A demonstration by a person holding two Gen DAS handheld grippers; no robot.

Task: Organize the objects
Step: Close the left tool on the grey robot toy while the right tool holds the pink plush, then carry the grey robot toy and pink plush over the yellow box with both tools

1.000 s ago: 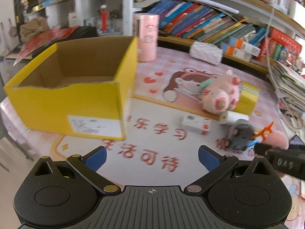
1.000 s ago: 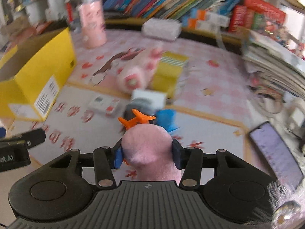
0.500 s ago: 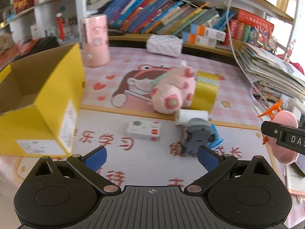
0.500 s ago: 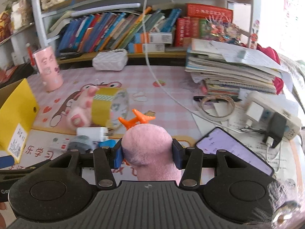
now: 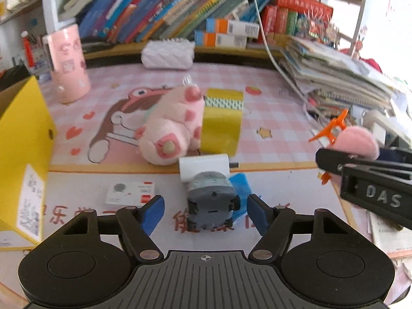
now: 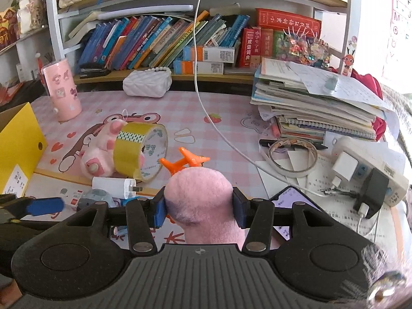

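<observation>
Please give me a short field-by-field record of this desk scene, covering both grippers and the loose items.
left gripper: jaws closing, either side of the grey toy car, pads not yet on it
right gripper: shut on the pink plush toy, which has orange antlers
yellow box: open-topped, at the left edge of the desk
tape roll: yellow, on its edge, against the pink pig plush
white charger: lying just behind the car
phone: screen lit, right of the held plush
</observation>
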